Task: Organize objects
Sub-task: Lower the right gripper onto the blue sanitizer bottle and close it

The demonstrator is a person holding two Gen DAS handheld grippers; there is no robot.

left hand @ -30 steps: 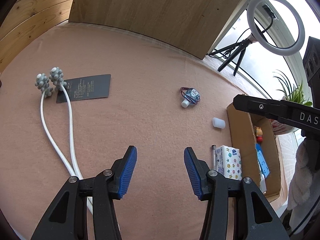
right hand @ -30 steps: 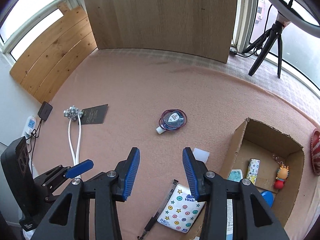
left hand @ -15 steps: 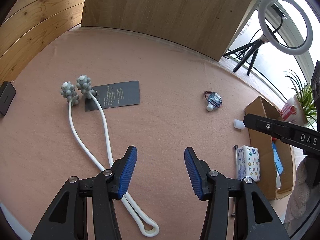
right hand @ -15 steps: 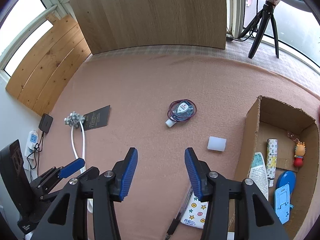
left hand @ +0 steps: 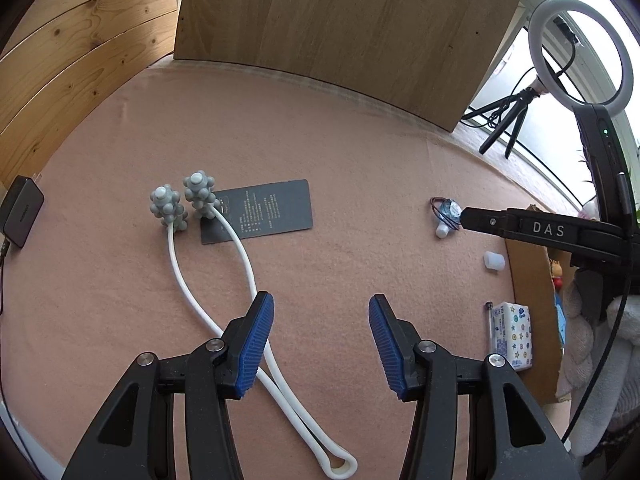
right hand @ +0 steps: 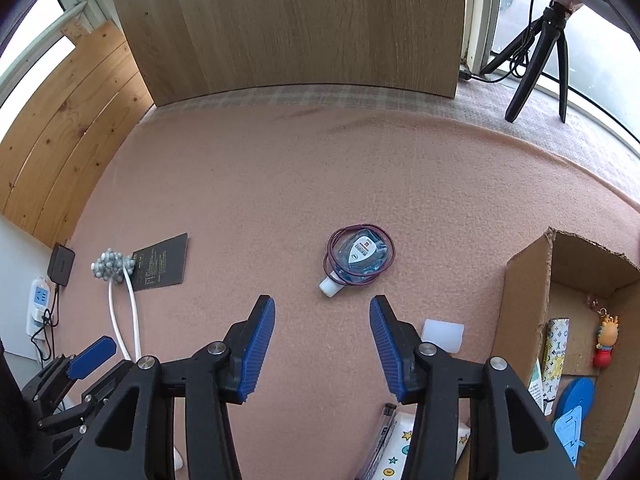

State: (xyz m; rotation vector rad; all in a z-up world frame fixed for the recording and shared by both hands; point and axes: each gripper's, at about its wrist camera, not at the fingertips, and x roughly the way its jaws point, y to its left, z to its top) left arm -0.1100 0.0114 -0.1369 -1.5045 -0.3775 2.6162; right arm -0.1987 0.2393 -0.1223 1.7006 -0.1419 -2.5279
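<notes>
My left fingers (left hand: 264, 344), black with ribbed blue pads, are hanging wide apart and holding nothing above the pink felt-covered table (left hand: 360, 184). My left gripper (left hand: 321, 346) is sitting over the near part of the table, and the long white looped cord massager with two knobbly grey heads (left hand: 224, 264) is running under its left pad, the loop lying at the near edge and the heads resting toward the far left. One grey head is overlapping the corner of the flat dark grey printed card (left hand: 258, 211), which is lying just beside them.

My right fingers (right hand: 262, 348) are also standing wide apart and gripping nothing. My right gripper (right hand: 322, 348) is pointing at the small clear blue bottle with a white cap and a dark red elastic band looped around it (right hand: 359, 258), which is lying on its side near the middle of the table, just beyond the pads. The small translucent white cap-like block (right hand: 444, 335) is lying just right of my right pad, between it and the open brown cardboard box (right hand: 524, 304) at the table's right edge. Inside the box a patterned tube, a small cartoon figure keychain and a blue plastic piece are lying. The white tissue pack printed with coloured stars and faces (left hand: 514, 336) is lying against the box's near side, with a pen (left hand: 489, 326) alongside it.
</notes>
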